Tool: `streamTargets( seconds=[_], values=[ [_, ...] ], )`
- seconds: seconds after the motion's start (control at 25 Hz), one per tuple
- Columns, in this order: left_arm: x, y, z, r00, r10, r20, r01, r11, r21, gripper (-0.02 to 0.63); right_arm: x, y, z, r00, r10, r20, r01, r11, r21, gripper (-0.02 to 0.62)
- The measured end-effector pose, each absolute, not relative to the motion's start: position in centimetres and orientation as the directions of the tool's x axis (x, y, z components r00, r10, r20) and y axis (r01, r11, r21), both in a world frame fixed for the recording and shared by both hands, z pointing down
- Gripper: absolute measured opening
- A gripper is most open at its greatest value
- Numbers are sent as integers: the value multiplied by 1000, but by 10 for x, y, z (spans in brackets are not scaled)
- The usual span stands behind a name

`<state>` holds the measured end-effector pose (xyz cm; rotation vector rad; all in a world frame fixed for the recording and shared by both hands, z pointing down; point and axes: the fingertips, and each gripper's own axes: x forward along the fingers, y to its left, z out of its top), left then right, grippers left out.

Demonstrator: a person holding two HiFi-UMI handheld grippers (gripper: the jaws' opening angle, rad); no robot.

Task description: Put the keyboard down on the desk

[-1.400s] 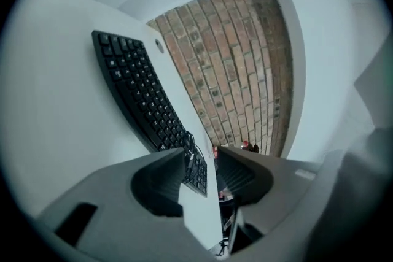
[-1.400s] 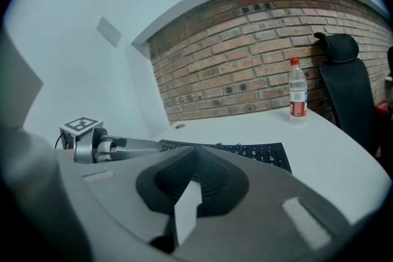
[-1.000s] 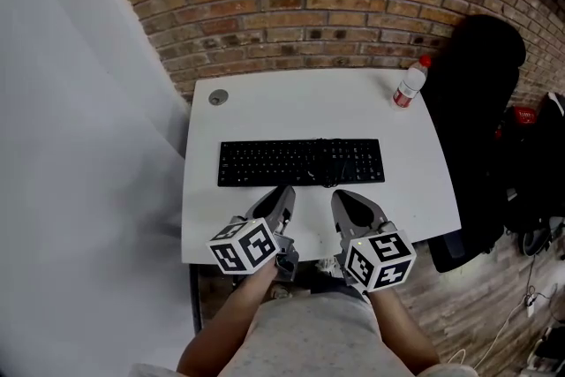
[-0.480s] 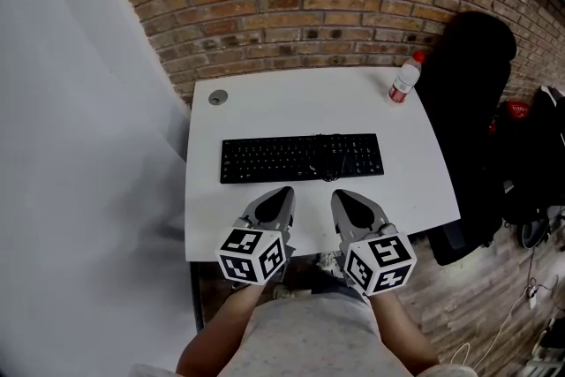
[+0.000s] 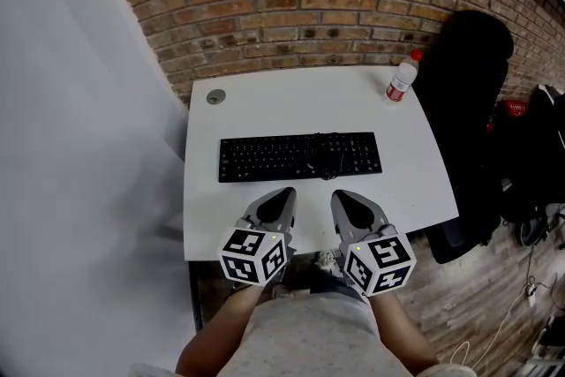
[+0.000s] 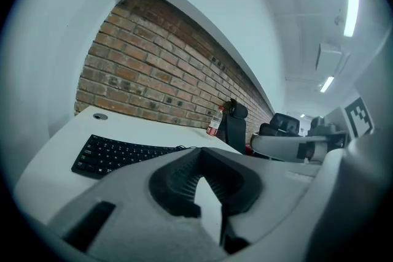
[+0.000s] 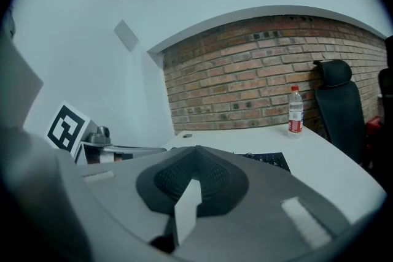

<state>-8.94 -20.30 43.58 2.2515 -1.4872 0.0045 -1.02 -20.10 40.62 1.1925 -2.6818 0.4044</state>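
The black keyboard lies flat across the middle of the white desk, its cable coiled on the keys right of centre. Both grippers hover side by side over the desk's near edge, a short way in front of the keyboard and not touching it. My left gripper is shut with nothing in it, and its own view shows the keyboard ahead to the left. My right gripper has its jaws together and is empty too. Only a corner of the keyboard shows past it.
A clear bottle with a red label stands at the desk's far right corner. A round cable grommet sits at the far left. A black chair stands right of the desk. A brick wall runs behind it.
The left gripper has rolled, so its marker cube shows a different face, and its jaws have come together. Both grippers drew back a little from the keyboard, which has not moved.
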Motion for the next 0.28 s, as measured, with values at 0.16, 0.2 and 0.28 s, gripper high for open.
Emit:
streamTargets(
  seconds=[0.16, 0.2, 0.28],
  values=[
    [-88, -203, 438, 423, -872, 246, -877, -327, 351, -6, -10, -202, 406, -664, -697, 270, -746, 644, -172, 8],
    [-87, -203, 438, 424, -871, 248, -877, -327, 351, -6, -10, -203, 406, -664, -697, 271, -745, 644, -172, 8],
    [-86, -203, 438, 424, -870, 250, -877, -326, 353, -6, -10, -203, 407, -666, -695, 272, -744, 645, -174, 8]
  ],
)
